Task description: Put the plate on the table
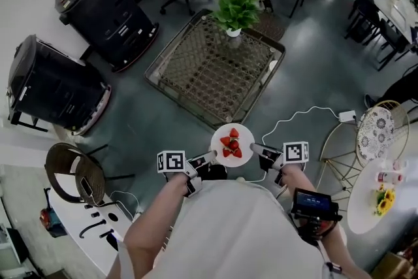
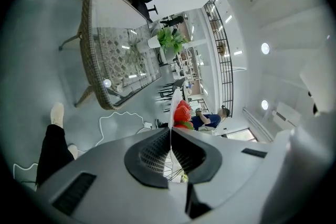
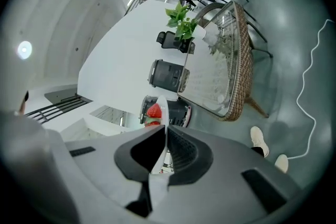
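As the left claw (image 1: pixel 211 157) pinches the left rim of the plate (image 1: pixel 243 134) and the right claw (image 1: pixel 255 149) pinches its right rim, the white plate hangs in the air in front of the person, strawberries (image 1: pixel 231 144) on it. Not on the bench (image 1: pixel 176 100): near corner of the wicker-rimmed glass top lies just beyond. Potted plant (image 1: pixel 236 8) on bench's far edge.

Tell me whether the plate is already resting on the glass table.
No: the plate of strawberries is held short of the glass table, its rim clamped by the left claw and the right claw.
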A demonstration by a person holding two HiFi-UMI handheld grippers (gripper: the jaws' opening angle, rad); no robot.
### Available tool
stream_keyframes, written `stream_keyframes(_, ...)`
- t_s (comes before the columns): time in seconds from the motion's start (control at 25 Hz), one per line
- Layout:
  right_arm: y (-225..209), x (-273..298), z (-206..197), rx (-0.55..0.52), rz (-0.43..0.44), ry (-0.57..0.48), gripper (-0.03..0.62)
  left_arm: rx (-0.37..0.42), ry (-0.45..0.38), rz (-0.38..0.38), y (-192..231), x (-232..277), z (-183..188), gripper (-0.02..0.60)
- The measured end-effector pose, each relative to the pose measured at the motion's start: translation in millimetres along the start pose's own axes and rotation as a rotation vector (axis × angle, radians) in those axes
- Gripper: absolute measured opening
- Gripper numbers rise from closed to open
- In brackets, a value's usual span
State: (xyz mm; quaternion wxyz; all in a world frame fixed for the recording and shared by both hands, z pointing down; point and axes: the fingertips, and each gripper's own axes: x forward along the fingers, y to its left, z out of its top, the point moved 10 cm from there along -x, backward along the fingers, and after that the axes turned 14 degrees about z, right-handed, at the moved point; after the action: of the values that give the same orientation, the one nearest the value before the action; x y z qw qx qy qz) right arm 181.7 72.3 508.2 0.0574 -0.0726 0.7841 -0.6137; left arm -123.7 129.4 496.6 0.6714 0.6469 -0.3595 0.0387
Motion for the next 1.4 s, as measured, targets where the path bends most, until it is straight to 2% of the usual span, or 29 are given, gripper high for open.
stream_keyframes(0.04, -1, 2, 6, -0.007, -0.021, 0.003, 0.017, 0.005, 0.008, -0.009, 1, 2, 9, 0.011)
stream_keyframes(0.16, 2, 26, 35, -0.004, 0.06, -0.022, 0.017, 0.017, 0.021, -0.034, 1, 10, 46, 0.011)
stream_keyframes(0.32, -2, 42, 61, 0.017, -0.065, -0.037, 0.017, 0.024, 0.036, -0.055, 5, 12, 87, 0.011)
stream_keyframes(0.48, -1, 78, 86, 0.001, 0.008, -0.026, 0.017, 0.027, 0.043, -0.062, 12, 7, 122, 0.011)
stream_keyframes(0.56, -2, 89, 95, -0.011, -0.019, -0.006, 0.017, 0.022, 0.043, -0.063, 17, 3, 134, 0.011)
stream_keyframes(0.64, -6, 97, 102, -0.005, -0.082, 0.013, 0.017, 0.019, 0.042, -0.064, 22, -2, 144, 0.011)
stream_keyframes(0.84, -10, 122, 116, 0.0, -0.017, 0.042, 0.017, -0.007, 0.036, -0.059, 32, -5, 160, 0.011)
stream_keyframes(1.08, -36, 118, 131, 0.053, -0.126, 0.091, 0.017, -0.07, 0.032, -0.032, 45, 11, 166, 0.012)
stream_keyframes(1.2, -50, 118, 140, 0.087, -0.108, 0.113, 0.017, -0.098, 0.036, -0.004, 46, 20, 168, 0.012)
stream_keyframes(1.4, -77, 114, 160, 0.117, -0.088, 0.158, 0.017, -0.095, 0.031, 0.049, 52, 45, 179, 0.012)
